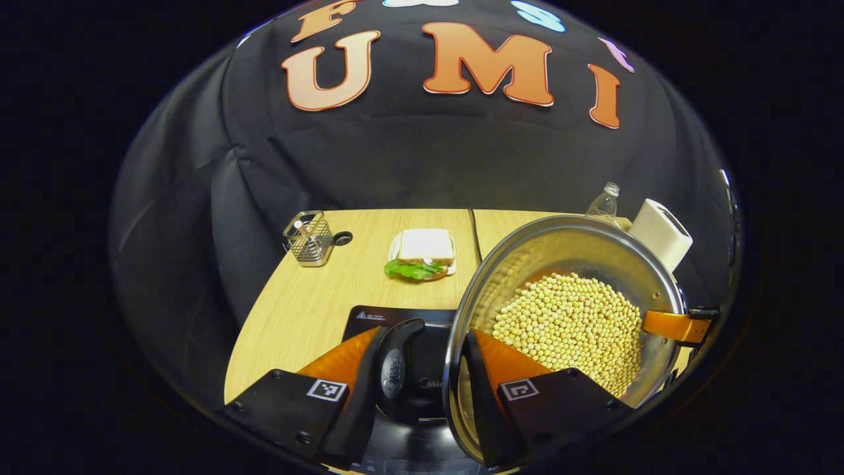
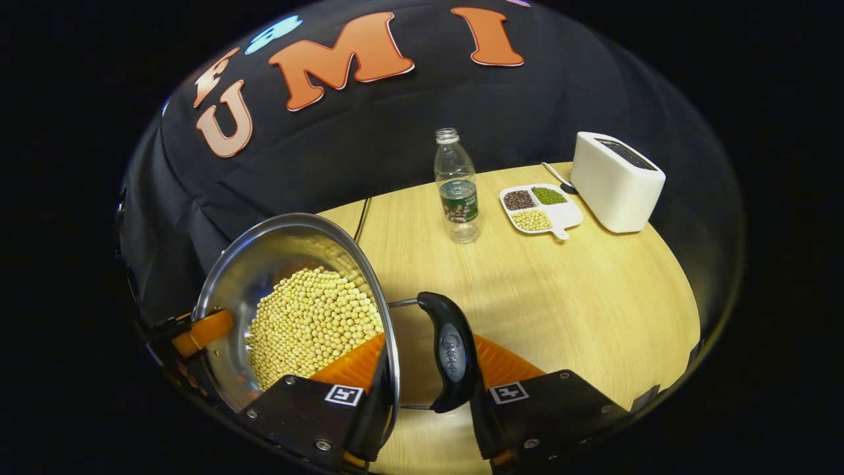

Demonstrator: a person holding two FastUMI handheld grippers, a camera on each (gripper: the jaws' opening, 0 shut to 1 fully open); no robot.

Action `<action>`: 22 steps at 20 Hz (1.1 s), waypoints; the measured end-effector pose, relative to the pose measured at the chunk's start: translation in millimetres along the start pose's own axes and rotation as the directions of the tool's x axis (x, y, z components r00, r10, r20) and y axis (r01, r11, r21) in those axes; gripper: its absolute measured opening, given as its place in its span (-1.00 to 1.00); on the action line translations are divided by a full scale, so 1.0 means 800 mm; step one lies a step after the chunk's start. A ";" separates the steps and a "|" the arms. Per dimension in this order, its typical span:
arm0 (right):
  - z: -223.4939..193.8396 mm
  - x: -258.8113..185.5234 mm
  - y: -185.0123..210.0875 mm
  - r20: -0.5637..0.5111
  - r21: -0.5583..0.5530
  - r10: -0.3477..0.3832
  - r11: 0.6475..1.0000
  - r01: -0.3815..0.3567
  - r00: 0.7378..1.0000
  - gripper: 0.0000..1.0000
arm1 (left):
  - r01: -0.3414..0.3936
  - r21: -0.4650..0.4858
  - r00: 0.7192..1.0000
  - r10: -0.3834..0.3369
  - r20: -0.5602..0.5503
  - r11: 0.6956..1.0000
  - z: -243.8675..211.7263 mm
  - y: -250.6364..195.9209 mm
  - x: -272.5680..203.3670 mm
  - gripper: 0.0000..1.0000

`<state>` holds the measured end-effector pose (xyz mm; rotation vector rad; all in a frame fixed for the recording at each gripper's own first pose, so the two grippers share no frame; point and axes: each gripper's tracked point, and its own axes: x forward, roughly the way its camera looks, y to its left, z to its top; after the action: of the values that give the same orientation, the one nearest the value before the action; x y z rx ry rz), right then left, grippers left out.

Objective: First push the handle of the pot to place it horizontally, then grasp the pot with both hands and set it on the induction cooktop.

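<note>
- Steel pot (image 1: 567,297) of soybeans (image 1: 573,323) is held up, tilted, with its near side over the induction cooktop (image 1: 395,316).
- Left gripper (image 1: 422,376) is clenched on the left handle (image 1: 395,369) and rim.
- Right gripper (image 2: 422,389) is clamped on the right handle (image 2: 452,349) and rim.
- Handle push looks done, two-handed grasp made; lowering it flat onto the cooktop remains.

No lettering is legible; the pot handle (image 2: 452,349) logo is too blurred.
</note>
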<state>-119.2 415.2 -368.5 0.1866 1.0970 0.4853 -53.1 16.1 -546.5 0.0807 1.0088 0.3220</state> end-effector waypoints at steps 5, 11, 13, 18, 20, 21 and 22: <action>-0.009 0.008 0.042 -0.005 0.007 0.010 1.000 -0.010 1.000 0.10 | -0.007 0.009 1.000 0.007 0.002 1.000 0.000 0.000 -0.002 0.40; -0.020 0.017 0.088 -0.027 -0.013 0.010 1.000 -0.010 1.000 0.10 | -0.001 -0.012 1.000 0.001 -0.018 1.000 -0.005 -0.004 -0.002 0.42; -0.026 0.021 0.097 -0.038 -0.018 0.007 1.000 -0.007 0.999 0.10 | 0.004 -0.017 1.000 -0.004 -0.028 1.000 -0.005 -0.002 -0.002 0.40; -0.042 0.051 0.115 -0.076 -0.016 0.002 1.000 -0.003 0.997 0.10 | 0.008 -0.008 0.998 -0.009 -0.056 1.000 -0.002 0.000 0.000 0.40; -0.050 0.060 0.120 -0.098 -0.016 -0.001 1.000 0.000 0.995 0.10 | 0.009 -0.010 0.997 -0.010 -0.078 1.000 -0.002 0.002 0.001 0.40; -0.056 0.063 0.123 -0.112 -0.015 -0.003 1.000 0.002 0.994 0.10 | 0.010 -0.010 0.996 -0.011 -0.084 1.000 0.000 0.002 0.000 0.40; -0.061 0.065 0.125 -0.124 -0.017 -0.006 1.000 0.004 0.992 0.02 | 0.011 -0.008 0.995 -0.012 -0.101 1.000 0.001 0.003 -0.001 0.38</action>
<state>-171.7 523.3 -394.6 0.1408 1.2145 0.5070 -53.4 18.5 -545.1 0.0525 1.1082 0.3220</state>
